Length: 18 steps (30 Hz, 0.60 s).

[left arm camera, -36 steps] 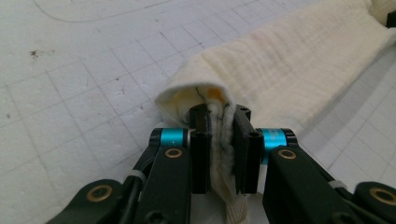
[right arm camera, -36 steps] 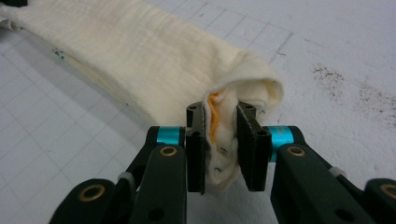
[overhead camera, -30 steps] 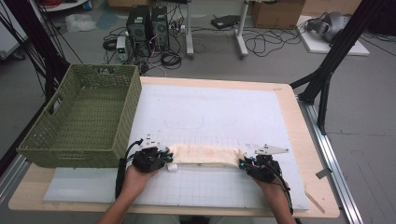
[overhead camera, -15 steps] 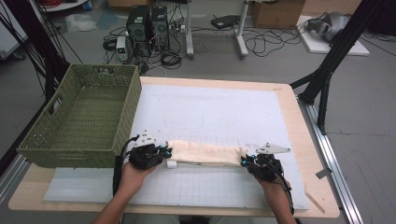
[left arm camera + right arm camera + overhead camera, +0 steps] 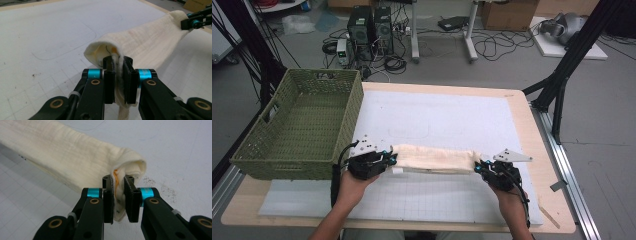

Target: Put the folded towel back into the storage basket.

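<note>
A cream cloth [image 5: 434, 160], folded into a long narrow band, stretches across the white gridded mat [image 5: 452, 120] near the front of the table. My left gripper [image 5: 391, 159] is shut on the cloth's left end; in the left gripper view the cloth [image 5: 147, 42] is pinched between the jaws of that gripper [image 5: 119, 63] and curls over them. On the band's right end my right gripper [image 5: 478, 167] is shut too. Seen in the right gripper view, the folded cloth [image 5: 67, 152] edge sits squeezed between the pads of that gripper [image 5: 118, 182].
A green woven basket [image 5: 299, 125] stands at the table's left, close to my left hand. The wooden table edge [image 5: 547, 150] runs along the right. Black frame legs [image 5: 562, 75], computers and cables lie on the floor beyond the table.
My left gripper has risen a little with the cloth's left end, which now sits slightly higher off the mat. The right gripper has stayed in place.
</note>
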Available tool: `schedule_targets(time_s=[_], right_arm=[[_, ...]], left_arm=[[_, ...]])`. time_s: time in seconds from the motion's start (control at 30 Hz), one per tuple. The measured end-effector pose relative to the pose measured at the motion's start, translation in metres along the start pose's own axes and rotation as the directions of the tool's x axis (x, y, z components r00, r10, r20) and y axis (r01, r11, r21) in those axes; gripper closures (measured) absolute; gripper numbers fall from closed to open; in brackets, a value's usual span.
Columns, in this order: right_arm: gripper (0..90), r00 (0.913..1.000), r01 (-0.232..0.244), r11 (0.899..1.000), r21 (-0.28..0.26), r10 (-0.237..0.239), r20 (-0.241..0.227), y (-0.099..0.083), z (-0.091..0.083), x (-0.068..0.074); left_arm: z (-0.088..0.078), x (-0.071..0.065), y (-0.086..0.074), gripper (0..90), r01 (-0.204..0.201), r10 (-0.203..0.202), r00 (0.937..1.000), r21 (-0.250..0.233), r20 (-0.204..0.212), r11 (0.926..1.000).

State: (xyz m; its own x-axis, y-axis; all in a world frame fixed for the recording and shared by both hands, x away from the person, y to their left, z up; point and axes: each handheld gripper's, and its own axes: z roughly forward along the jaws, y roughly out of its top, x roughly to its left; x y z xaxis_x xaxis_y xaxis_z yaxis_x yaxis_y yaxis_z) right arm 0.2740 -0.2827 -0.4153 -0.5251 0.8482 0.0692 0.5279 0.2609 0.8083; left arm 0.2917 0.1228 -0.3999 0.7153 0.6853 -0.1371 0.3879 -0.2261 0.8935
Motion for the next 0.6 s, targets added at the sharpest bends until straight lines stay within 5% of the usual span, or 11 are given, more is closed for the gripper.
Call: schedule_targets(time_s=[0.3,0.6], right_arm=[[80.0,0.9996,0.02,1.0,-0.021,-0.02,0.019,0.017,-0.002,0.001],[80.0,0.9961,0.085,0.995,-0.056,-0.084,0.025,0.058,0.002,0.012]], left_arm=[[-0.015,-0.003,0.018,81.9,-0.03,0.029,0.9995,-0.066,-0.012,0.9974],[-0.042,0.009,0.032,82.1,-0.039,0.034,0.9982,-0.107,-0.05,0.9935]])
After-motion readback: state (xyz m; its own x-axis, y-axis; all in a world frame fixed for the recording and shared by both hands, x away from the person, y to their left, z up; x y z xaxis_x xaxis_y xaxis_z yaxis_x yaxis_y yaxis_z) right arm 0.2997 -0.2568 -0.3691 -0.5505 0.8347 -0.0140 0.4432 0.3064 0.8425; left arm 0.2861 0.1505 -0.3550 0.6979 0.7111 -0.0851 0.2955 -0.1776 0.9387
